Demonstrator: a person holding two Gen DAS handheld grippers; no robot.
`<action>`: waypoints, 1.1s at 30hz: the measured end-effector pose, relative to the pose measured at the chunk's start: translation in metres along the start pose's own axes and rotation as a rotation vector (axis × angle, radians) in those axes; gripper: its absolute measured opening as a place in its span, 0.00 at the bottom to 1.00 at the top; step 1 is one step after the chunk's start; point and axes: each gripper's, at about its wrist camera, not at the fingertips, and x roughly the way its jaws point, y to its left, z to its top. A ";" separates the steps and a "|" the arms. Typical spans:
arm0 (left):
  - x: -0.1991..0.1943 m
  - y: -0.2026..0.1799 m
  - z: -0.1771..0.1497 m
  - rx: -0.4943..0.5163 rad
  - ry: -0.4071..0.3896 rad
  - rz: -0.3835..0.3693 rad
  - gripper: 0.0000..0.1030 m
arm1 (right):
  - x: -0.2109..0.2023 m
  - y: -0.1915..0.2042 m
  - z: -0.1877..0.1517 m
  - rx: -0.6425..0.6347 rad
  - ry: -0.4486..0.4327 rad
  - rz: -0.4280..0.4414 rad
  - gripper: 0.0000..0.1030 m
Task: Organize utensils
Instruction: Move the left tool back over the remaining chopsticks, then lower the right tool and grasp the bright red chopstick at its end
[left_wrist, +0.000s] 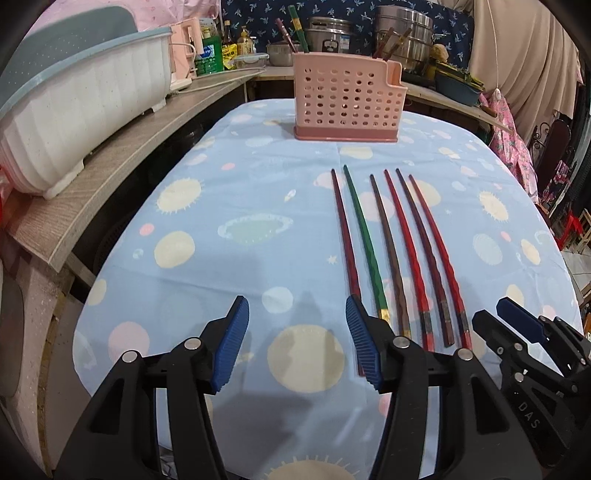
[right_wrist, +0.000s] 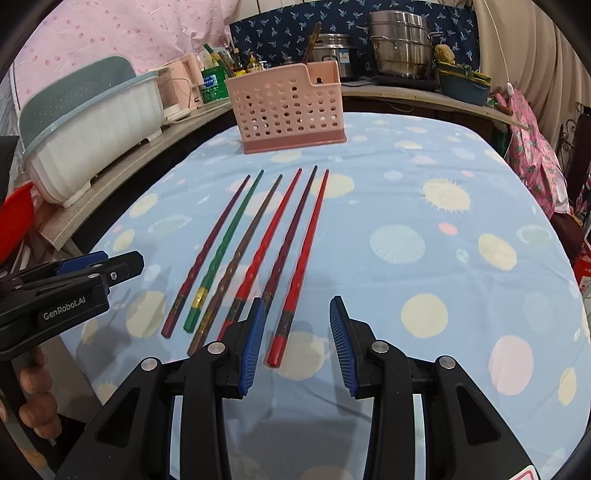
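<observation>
Two black grippers with ribbed blue pads hover low over a table draped in light-blue planet-print cloth (right_wrist: 424, 206), both claws spread and holding nothing. The left gripper (left_wrist: 297, 341) sits at seven o'clock of six lacquered chopsticks (right_wrist: 258, 251), five red or brown and one green (left_wrist: 364, 240); the right gripper (right_wrist: 297, 345) straddles the rightmost red stick's butt end (right_wrist: 280, 343). At twelve o'clock, well beyond the tips, stands a pink perforated plastic utensil holder (left_wrist: 345, 99).

A pale blue tablecloth (left_wrist: 236, 206) printed with cream, pink and green planets; a pink perforated holder (left_wrist: 347, 101); five red-to-maroon chopsticks (right_wrist: 288, 236), one green chopstick (right_wrist: 229, 240).
</observation>
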 end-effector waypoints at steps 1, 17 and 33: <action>0.001 0.000 -0.002 -0.003 0.007 0.000 0.51 | 0.002 0.001 -0.002 -0.002 0.004 0.000 0.35; 0.010 0.009 -0.017 -0.070 0.054 -0.018 0.58 | 0.013 0.005 -0.010 0.000 0.013 -0.022 0.35; 0.012 0.006 -0.022 -0.068 0.067 -0.024 0.65 | 0.013 0.001 -0.013 -0.028 -0.018 -0.083 0.11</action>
